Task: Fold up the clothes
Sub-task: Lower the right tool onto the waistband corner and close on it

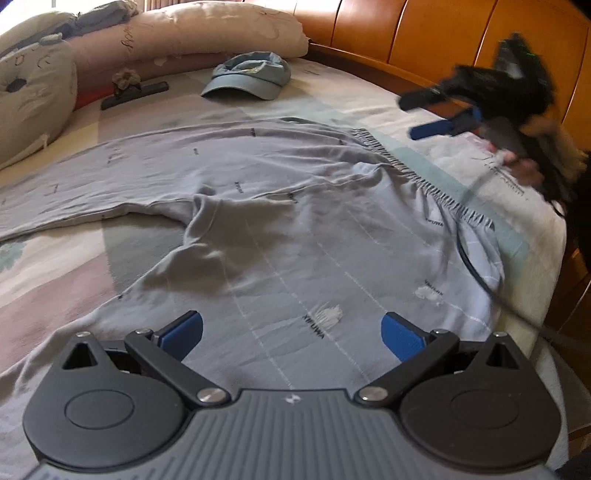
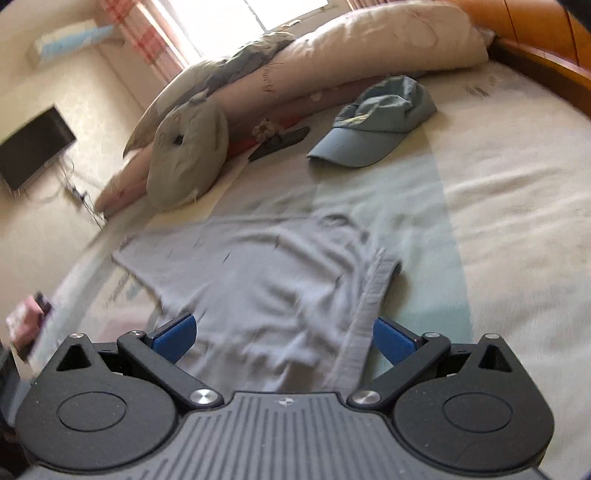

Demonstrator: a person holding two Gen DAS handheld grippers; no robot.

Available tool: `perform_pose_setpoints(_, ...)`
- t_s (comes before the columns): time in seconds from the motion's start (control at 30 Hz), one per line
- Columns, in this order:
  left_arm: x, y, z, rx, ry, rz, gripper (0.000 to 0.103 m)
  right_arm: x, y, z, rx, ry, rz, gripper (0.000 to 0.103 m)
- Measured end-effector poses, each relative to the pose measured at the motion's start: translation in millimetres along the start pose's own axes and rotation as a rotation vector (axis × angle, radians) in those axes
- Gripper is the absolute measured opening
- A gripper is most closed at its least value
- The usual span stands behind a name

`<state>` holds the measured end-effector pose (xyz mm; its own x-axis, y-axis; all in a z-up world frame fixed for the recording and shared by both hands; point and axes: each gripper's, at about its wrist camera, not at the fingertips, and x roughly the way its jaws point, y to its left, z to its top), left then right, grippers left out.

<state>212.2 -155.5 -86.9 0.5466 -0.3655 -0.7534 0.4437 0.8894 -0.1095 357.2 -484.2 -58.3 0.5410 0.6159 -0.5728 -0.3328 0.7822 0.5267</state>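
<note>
Far left: pillows (image 1: 33,88) and rolled bedding (image 1: 192,33) along the bed's edge, black flat object (image 1: 135,94) and blue cap (image 1: 251,75) just in front; none involved. Centre: grey trousers (image 1: 258,206) lie spread flat on the bed (image 1: 424,107), legs running off to the left, gathered elastic waistband (image 1: 424,181) to the right, near the wooden bed frame (image 1: 406,33). No fold made yet, so judged at the start: laid out, approach phase. Left gripper (image 1: 291,336) hovers low over the nearer leg/seat area, jaws wide apart, nothing between them. Right gripper (image 1: 430,112), blurred in left view, is above the waistband end, fingers parted; its own cam shows blue pads (image 2: 173,336) spread w/ the waistband strip between them but not pinched. Next move, in my judgement: both grippers drop to the fabric edge, clamp the near leg and waistband corner, then carry that half over onto the far leg. Risk: catching the bedsheet w/ the cloth.
</note>
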Motion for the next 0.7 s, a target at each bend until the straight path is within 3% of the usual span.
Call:
perform_pose_setpoints(0.2,12,-4,0,-0.028,0.022,-0.084,0.102,34,-59,47,0.155,0.041,0.109,0.103)
perform_pose_setpoints(0.37,18,-2,1,-0.036,0.023,-0.082,0.102,65,-91,69,0.243,0.131,0.206,0.103)
perform_pose_setpoints(0.5,20,2,2,-0.048,0.015,-0.085,0.102,89,-98,80,0.224,0.222,0.219,0.103)
perform_pose_setpoints(0.7,23,2,2,-0.047,0.009,-0.078,0.102,118,-87,96,0.174,0.289,0.252,0.103)
